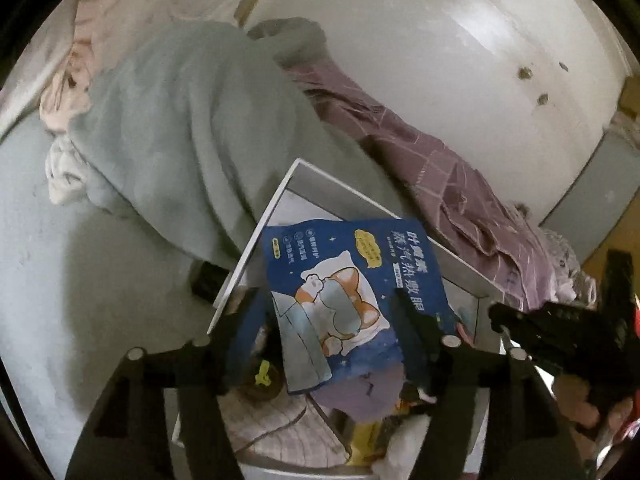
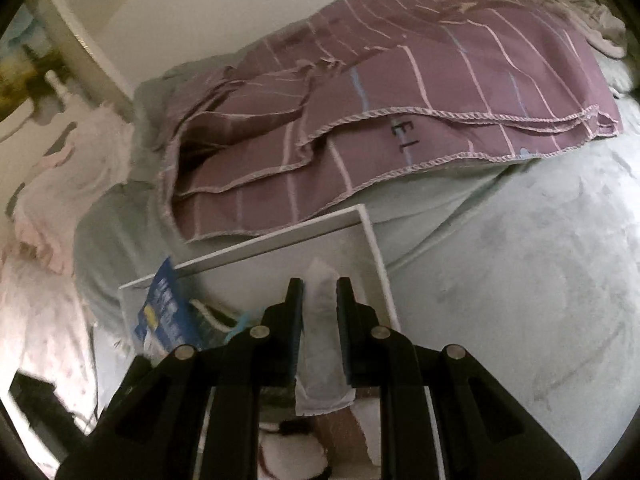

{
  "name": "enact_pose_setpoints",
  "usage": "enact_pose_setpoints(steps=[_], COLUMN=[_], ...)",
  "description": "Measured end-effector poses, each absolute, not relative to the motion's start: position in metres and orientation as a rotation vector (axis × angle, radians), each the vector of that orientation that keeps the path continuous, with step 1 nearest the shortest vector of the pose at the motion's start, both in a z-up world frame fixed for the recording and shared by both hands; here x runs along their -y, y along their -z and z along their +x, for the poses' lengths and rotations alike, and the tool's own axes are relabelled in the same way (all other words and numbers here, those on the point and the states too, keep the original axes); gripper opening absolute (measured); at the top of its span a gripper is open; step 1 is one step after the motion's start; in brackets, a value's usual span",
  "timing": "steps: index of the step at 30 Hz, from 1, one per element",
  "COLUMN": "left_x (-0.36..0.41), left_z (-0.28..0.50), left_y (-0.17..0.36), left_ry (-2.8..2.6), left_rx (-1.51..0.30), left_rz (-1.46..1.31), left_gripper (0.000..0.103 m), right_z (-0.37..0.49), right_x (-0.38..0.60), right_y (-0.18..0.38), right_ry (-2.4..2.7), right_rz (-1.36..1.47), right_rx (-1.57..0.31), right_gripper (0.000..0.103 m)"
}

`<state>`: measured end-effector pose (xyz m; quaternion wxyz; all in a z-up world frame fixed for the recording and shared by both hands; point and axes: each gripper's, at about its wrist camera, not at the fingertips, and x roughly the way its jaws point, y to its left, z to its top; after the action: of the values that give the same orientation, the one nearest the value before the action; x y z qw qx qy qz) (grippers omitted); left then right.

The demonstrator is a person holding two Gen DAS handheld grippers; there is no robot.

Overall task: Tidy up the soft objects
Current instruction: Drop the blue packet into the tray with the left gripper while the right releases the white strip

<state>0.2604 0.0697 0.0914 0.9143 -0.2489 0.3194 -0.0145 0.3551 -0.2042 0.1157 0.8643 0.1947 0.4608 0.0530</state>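
1. Left wrist view: my left gripper (image 1: 332,300) gapes wide, pads clear of the glossy blue cartoon-printed packet (image 1: 352,300) lying in the white rectangular box (image 1: 256,232); pale green fleece bedding (image 1: 188,128) at ten o'clock, white wall (image 1: 440,72) at one.
2. Right wrist view: my right gripper (image 2: 319,296) pinches narrowly on a translucent whitish soft pouch (image 2: 320,320) above the box; purple striped cloth (image 2: 400,112) at twelve.

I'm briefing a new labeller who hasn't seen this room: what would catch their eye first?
Probably the blue cartoon packet, lying in the white box between the open left gripper's fingers. Next, the purple striped cloth heaped on the bed behind the box, and the pale packet between the right gripper's fingers.
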Motion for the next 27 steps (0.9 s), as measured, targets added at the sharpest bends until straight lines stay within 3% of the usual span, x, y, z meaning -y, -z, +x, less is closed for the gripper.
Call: enact_pose_setpoints(steps=[3,6,15,20,27], left_x=[-0.069,-0.07,-0.04,-0.029,0.009], left_z=[0.255,0.253,0.23,0.215,0.205], left_y=[-0.099,-0.105,-0.125,-0.124,-0.121], left_ry=[-0.018,-0.018,-0.041,0.012,-0.028], left_rx=[-0.642,-0.651,-0.672,-0.725,-0.859], left_rz=[-0.461,-0.423,-0.209,-0.225,-0.09], left_gripper=[0.066,0.066,0.066,0.066,0.066], right_z=[0.354,0.343,0.251,0.202,0.182], right_x=[0.205,0.208,0.187,0.192,0.188], right_y=[-0.118,-0.124,-0.143,-0.136,-0.119], right_ry=[-0.125,-0.127,-0.192,-0.244,-0.271], right_rz=[0.415,0.421,0.165,0.195,0.307], right_rx=[-0.951,-0.891,-0.788,-0.792,-0.965], right_gripper=[0.052,0.06,0.062,0.062,0.062])
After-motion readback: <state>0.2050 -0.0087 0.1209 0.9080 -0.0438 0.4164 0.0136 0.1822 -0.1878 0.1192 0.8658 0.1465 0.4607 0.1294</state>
